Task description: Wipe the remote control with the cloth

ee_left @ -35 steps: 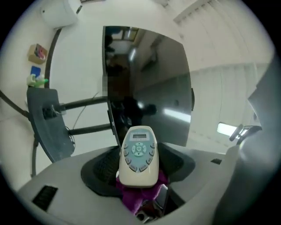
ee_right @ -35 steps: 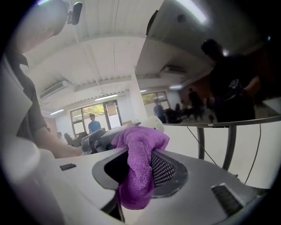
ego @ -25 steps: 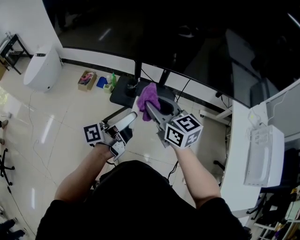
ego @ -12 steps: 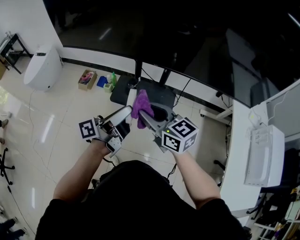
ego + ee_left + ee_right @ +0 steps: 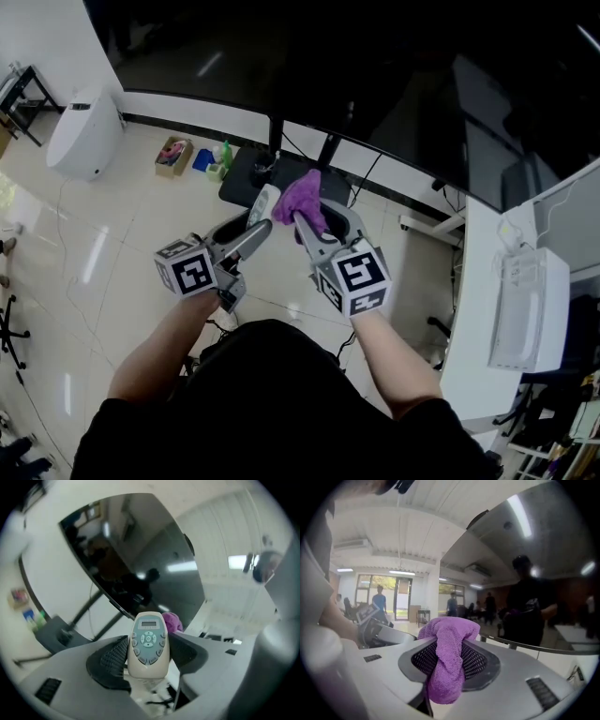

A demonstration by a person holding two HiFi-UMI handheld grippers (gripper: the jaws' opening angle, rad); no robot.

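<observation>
Head view suggests wiping is under way, how much done unclear: the left gripper (image 5: 255, 226) clamps the remote control (image 5: 265, 202) in mid-air, the right gripper (image 5: 315, 218) pinches the purple cloth (image 5: 304, 193) just beside its far right edge, nothing between them, a big dark screen (image 5: 375, 84) stands beyond.

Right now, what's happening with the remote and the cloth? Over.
Left gripper shut on remote. Right gripper shut on cloth. Cloth beside remote's top end. Nothing in the way.
</observation>
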